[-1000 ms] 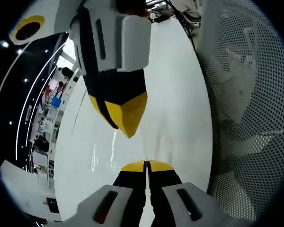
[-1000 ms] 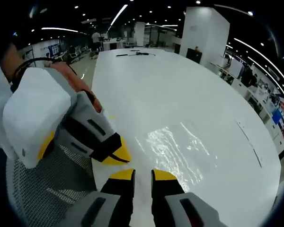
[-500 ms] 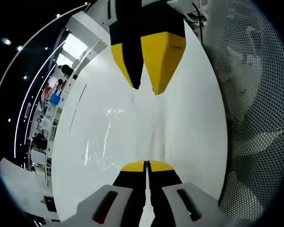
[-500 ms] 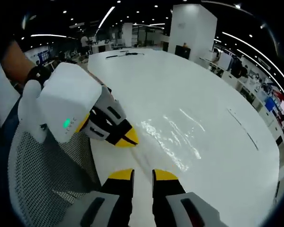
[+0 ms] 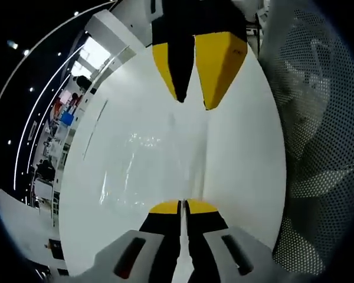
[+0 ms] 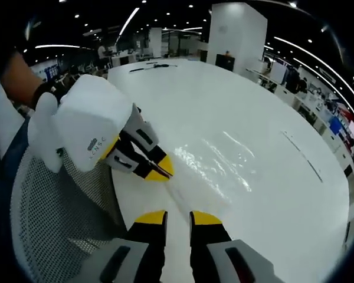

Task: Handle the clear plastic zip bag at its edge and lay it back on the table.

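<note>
A black mesh chair back [image 6: 53, 230] stands at the left, beside it the left gripper [image 6: 159, 171] with jaws closed at the near edge of the clear plastic zip bag [image 6: 218, 168] lying flat on the white tabletop [image 6: 236, 106], while the right gripper [image 6: 178, 219] hovers with jaws slightly apart.

Bench [image 6: 236, 106] ahead of the right jaws is open, only the flat bag [image 6: 215, 171] on it. Left gripper [image 6: 159, 170] blocks just ahead-left. Mesh chair [image 6: 53, 224] crowds the left side. Cables [image 6: 156, 66] lie far ahead.
</note>
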